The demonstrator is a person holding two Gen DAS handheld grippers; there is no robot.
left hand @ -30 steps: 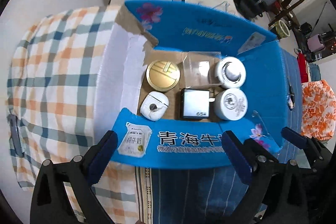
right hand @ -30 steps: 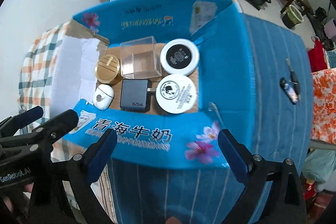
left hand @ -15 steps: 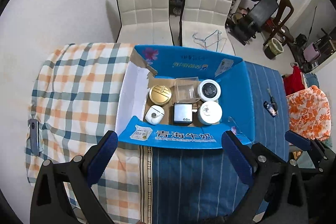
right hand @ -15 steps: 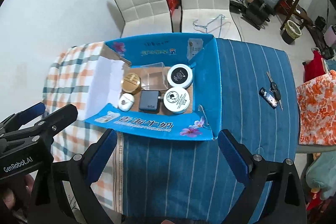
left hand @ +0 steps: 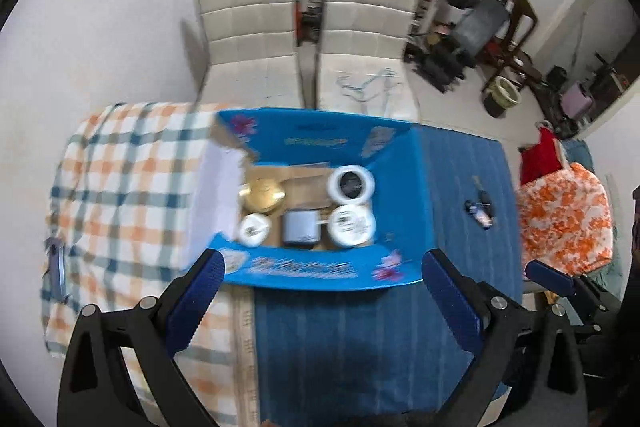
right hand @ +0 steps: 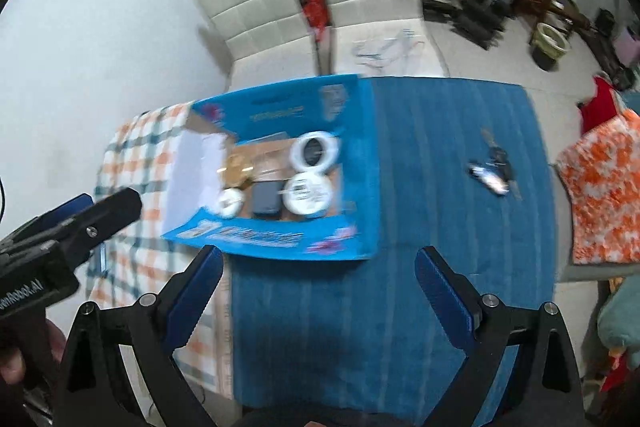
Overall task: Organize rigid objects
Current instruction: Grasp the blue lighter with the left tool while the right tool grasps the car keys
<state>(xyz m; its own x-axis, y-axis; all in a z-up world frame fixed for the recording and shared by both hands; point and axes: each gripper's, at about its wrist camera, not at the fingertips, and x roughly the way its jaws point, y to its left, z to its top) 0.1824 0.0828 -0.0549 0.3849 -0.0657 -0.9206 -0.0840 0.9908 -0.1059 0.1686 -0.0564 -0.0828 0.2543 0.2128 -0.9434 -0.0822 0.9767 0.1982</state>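
An open blue cardboard box (left hand: 320, 273) (right hand: 360, 163) stands on the table. It holds a gold round tin (left hand: 262, 195), a small white case (left hand: 253, 229), a dark charger (left hand: 300, 230), two white round jars (left hand: 351, 183) (left hand: 353, 225) and a clear box, blurred. The same items show in the right wrist view, with the jars (right hand: 315, 151) (right hand: 306, 195) to the right. My left gripper (left hand: 320, 291) is open and empty, high above the box's near side. My right gripper (right hand: 318, 285) is open and empty, also high above it.
A bunch of keys (left hand: 480, 213) (right hand: 494, 175) lies on the blue striped cloth right of the box. A dark flat object (left hand: 56, 267) lies on the checked cloth at the far left. Two white chairs (left hand: 308, 23) stand beyond the table. An orange flowered cloth (left hand: 564, 223) hangs at the right.
Both grippers have pulled up and back from the box, which now looks much smaller. Both stay open and empty. The box contents have not moved.
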